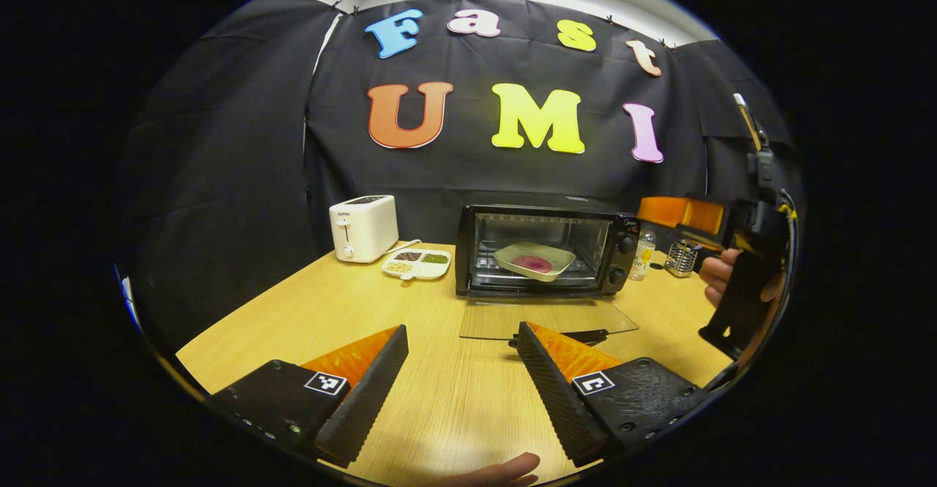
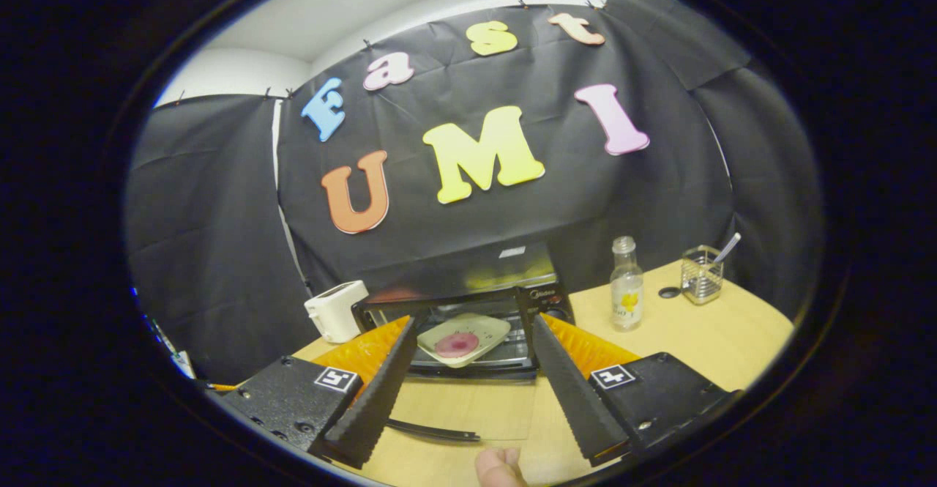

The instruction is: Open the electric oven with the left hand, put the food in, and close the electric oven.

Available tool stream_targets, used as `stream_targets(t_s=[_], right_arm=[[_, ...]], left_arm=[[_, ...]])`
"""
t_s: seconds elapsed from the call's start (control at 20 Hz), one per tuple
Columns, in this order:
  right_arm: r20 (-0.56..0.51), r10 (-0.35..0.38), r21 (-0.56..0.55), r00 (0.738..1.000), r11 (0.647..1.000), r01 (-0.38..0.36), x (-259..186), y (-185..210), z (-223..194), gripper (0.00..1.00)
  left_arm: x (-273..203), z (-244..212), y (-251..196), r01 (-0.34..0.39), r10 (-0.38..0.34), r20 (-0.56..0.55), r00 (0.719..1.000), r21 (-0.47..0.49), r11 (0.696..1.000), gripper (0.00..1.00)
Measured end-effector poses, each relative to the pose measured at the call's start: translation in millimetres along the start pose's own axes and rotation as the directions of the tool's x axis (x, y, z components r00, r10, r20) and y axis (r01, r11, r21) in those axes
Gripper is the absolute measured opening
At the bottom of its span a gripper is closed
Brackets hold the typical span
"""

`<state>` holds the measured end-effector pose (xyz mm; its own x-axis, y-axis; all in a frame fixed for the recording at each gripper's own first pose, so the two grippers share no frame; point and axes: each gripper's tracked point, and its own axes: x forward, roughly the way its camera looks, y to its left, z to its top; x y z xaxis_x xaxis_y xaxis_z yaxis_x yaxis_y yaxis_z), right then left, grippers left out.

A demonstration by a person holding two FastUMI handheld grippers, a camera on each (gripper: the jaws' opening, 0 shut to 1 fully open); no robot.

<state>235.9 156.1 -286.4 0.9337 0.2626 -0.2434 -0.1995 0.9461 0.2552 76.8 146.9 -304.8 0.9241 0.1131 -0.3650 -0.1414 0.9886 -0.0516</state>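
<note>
The black electric oven [image 1: 543,250] stands at the back of the wooden table with its glass door [image 1: 545,320] folded down flat. Inside on the rack rests a pale dish [image 1: 534,260] holding a pink piece of food [image 1: 533,264]. My left gripper [image 1: 463,373] is open above the table, in front of the lowered door, with nothing between its fingers. The right gripper [image 1: 692,227] is seen held by a hand at the right of the oven. In the right gripper view my right gripper [image 2: 468,384] is open and empty, facing the oven [image 2: 468,318], the dish [image 2: 464,339] and the door [image 2: 468,410].
A white toaster [image 1: 363,228] and a divided white tray [image 1: 417,263] with snacks sit left of the oven. Right of it are a small clear bottle [image 2: 626,285], a dark lid [image 2: 668,292] and a wire holder [image 2: 701,274]. Fingertips show at the bottom edge of both views.
</note>
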Motion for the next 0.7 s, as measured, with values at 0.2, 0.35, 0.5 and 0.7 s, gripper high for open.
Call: stream_targets(t_s=[0.2,0.35,0.5,0.7], right_arm=[[0.061,0.012,-0.049,0.998,0.999,-0.009,-34,-18,36,1.00],[0.114,-0.033,-0.080,0.993,0.996,0.042,-55,-45,64,0.95],[0.146,-0.070,-0.088,0.987,0.993,0.083,-74,-65,82,0.96],[0.219,-0.085,-0.137,0.972,0.984,0.117,-100,-85,110,0.96]], left_arm=[[18,-14,-26,0.036,-0.035,-0.047,0.998,0.020,0.999,0.96],[32,-27,-49,0.069,-0.065,-0.093,0.994,0.037,0.997,0.96],[45,-39,-72,0.102,-0.093,-0.134,0.987,0.058,0.993,0.96],[62,-61,-99,0.142,-0.124,-0.209,0.970,0.075,0.987,0.96]])
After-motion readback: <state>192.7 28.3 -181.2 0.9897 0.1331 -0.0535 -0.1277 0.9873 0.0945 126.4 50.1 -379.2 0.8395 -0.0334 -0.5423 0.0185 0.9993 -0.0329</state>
